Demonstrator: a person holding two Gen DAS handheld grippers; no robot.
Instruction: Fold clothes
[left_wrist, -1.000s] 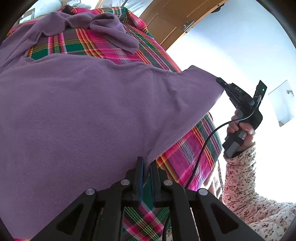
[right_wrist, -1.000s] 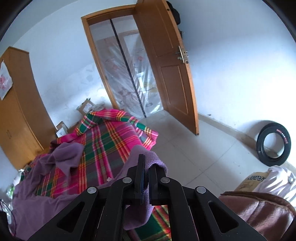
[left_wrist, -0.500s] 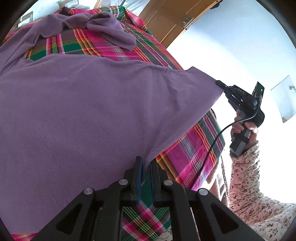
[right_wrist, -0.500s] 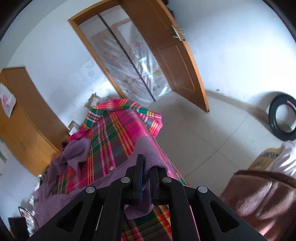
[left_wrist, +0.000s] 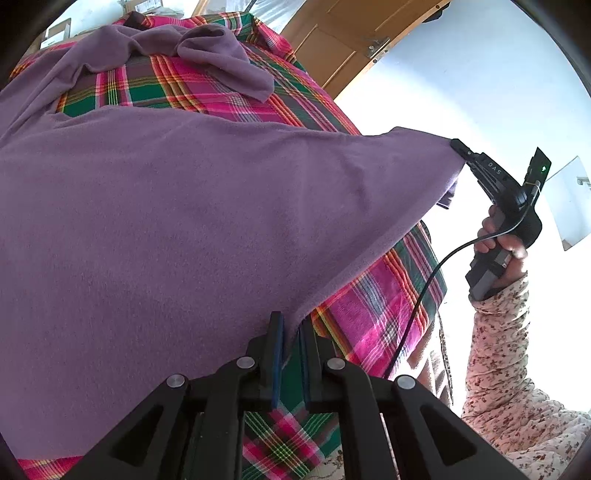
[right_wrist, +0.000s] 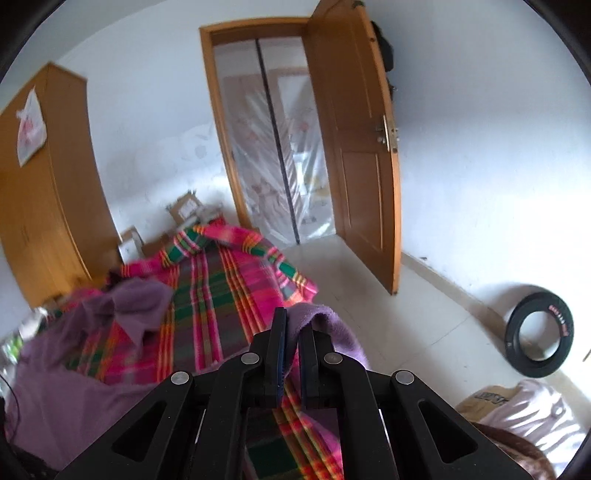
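Mid-fold: left claw (left_wrist: 290, 339) and right claw (right_wrist: 291, 341) each clamp the purple fleece garment (left_wrist: 184, 206) hem, lifted above plaid bedspread (left_wrist: 373, 306). Next: carry hem toward the far end.

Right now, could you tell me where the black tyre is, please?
In the right wrist view, the black tyre stands on the pale floor at the far right, against the white wall, right of the open wooden door.

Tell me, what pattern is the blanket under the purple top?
Pink, green and orange plaid blanket, clearest in the right wrist view.
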